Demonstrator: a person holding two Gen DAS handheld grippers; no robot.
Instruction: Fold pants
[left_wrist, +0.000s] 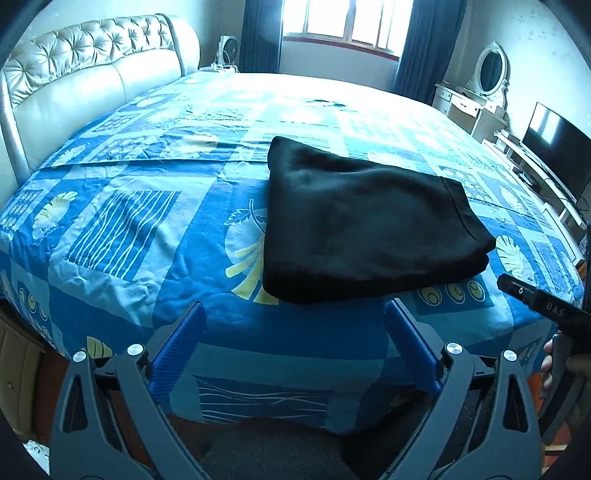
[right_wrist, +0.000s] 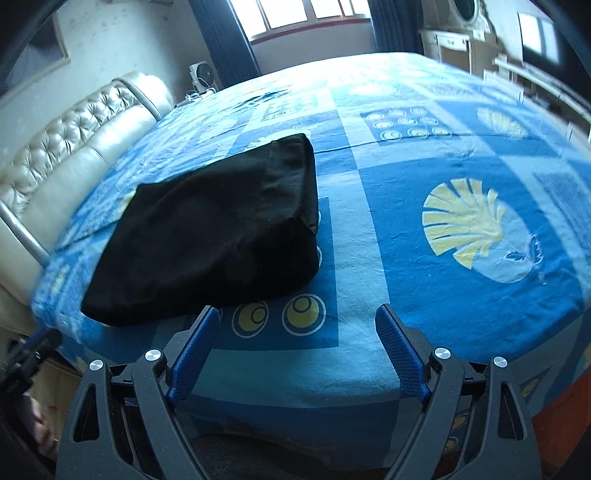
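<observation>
Pants (left_wrist: 362, 221) — black, folded into a thick, compact stack — lie on the bed (left_wrist: 147, 229) near its front edge, flat on a blue sheet printed with pale leaves, stripes and yellow rings. A cream tufted headboard (left_wrist: 92, 66) runs along the bed's left side, and a window (left_wrist: 343, 22) with dark blue curtains stands behind it. The left gripper (left_wrist: 295, 350) hangs just short of the stack's near edge, its blue fingers (left_wrist: 177, 350) spread wide with nothing between them. The right gripper (right_wrist: 297, 356) sits off the stack's right corner — its blue fingers (right_wrist: 400, 354) wide too, over bare sheet, touching no cloth.
</observation>
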